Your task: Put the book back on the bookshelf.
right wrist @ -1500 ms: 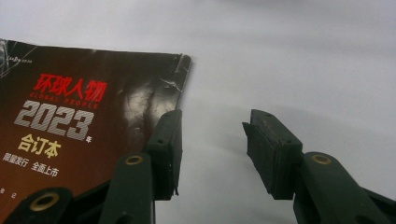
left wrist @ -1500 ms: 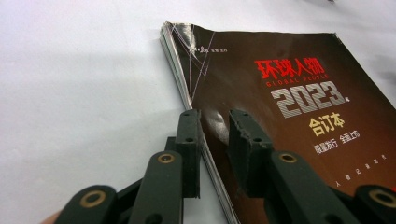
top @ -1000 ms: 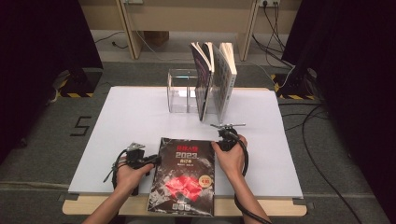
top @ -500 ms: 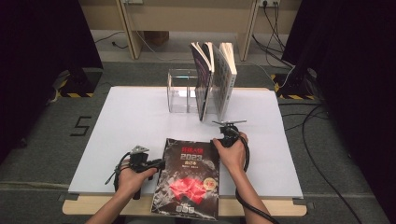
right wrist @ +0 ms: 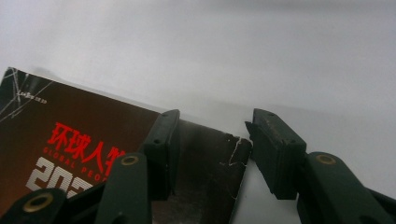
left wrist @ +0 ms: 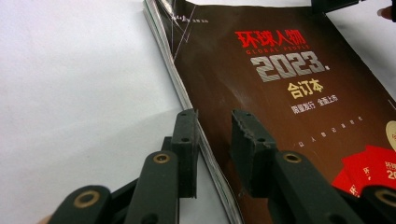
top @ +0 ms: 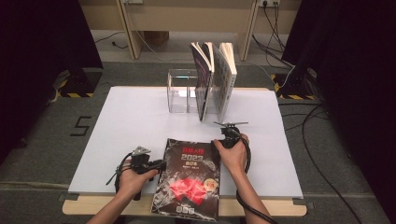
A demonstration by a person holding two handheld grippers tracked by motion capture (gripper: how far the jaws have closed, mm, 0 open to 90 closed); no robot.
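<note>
The dark magazine [top: 189,177] lies flat at the surface's [top: 126,116] near edge, not yet lifted. The left hand-held gripper [left wrist: 212,140] straddles its spine, seemingly unclamped; the right hand-held gripper [right wrist: 210,149] gapes around its corner.

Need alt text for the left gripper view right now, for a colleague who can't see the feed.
The left gripper straddles the spine edge of a dark brown magazine lying on the white table, one black jaw over the table, the other over the cover, with a gap between them. The cover bears red Chinese characters, "GLOBAL PEOPLE" and a silver "2023".
</note>
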